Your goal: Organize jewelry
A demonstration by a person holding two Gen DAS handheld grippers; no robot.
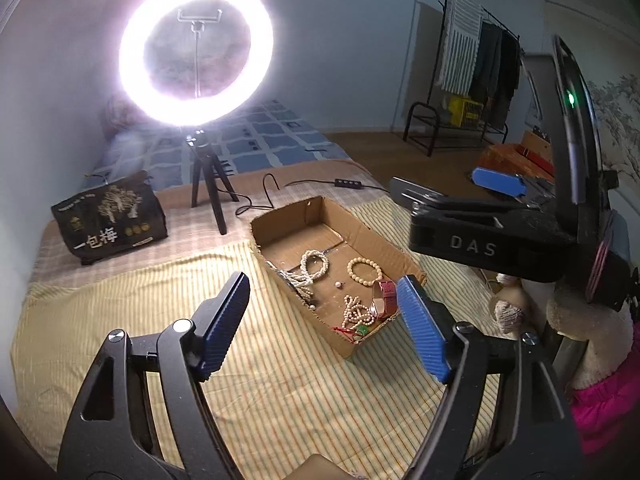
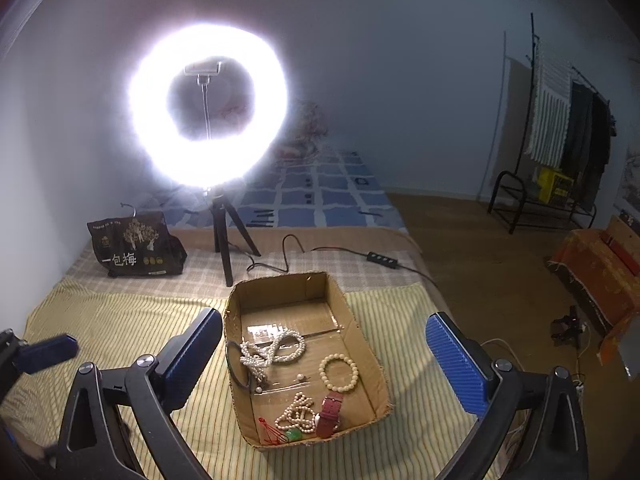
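Beads tangle low in the cardboard box (image 2: 362, 344); left gripper (image 1: 320, 320) and right gripper (image 2: 326, 364), both wide apart, might snag the pearl necklace (image 2: 272, 350).

Bedroom: bed (image 2: 320, 192), clothes rack (image 2: 560, 140).

The cardboard box (image 2: 362, 344) is plain brown; inside it lie cream pearl strands (image 2: 276, 350), a cream bead bracelet (image 2: 338, 373) and a dark red watch strap (image 2: 330, 410). Under the box, the bed cover (image 2: 120, 320) is pale yellow with fine stripes. Behind the box, a black bag (image 2: 134, 248) shows white characters. Both tongs carry ribbed blue pads (image 2: 456, 364).
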